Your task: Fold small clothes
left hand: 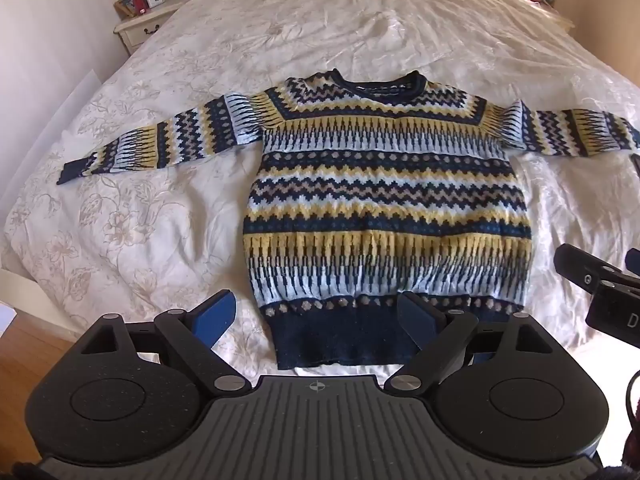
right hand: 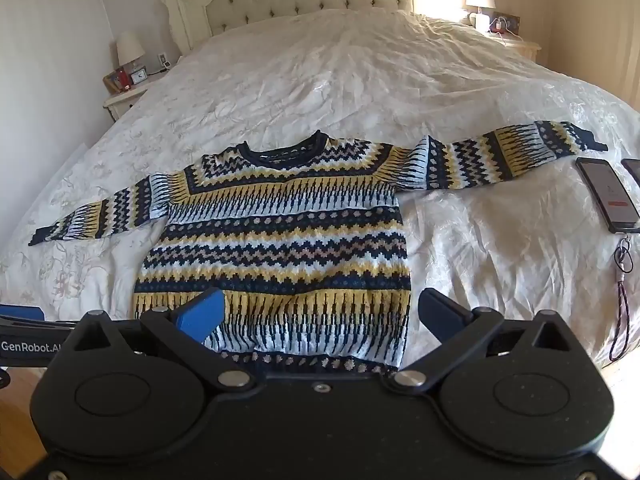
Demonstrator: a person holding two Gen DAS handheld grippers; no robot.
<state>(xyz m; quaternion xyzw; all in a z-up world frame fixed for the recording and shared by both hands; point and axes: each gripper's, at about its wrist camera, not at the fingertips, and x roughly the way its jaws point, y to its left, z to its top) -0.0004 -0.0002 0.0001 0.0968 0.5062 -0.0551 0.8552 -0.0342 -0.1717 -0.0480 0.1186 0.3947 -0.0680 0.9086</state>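
A patterned knit sweater [left hand: 384, 200] in navy, yellow and pale blue lies flat and face up on the bed, both sleeves spread out sideways; it also fills the middle of the right wrist view [right hand: 280, 240]. My left gripper [left hand: 316, 314] hovers open above the sweater's navy hem, with nothing between its blue-padded fingers. Over the lower right part of the sweater my right gripper [right hand: 320, 312] hangs open and empty too. The right gripper's black body [left hand: 600, 292] shows at the right edge of the left wrist view.
The bed has a cream floral cover [left hand: 140, 220] and a tufted headboard [right hand: 300, 0]. A phone [right hand: 608, 196] with a strap lies near the right sleeve's cuff. Nightstands with lamps [right hand: 128, 72] flank the bed. Wooden floor [left hand: 24, 360] shows at lower left.
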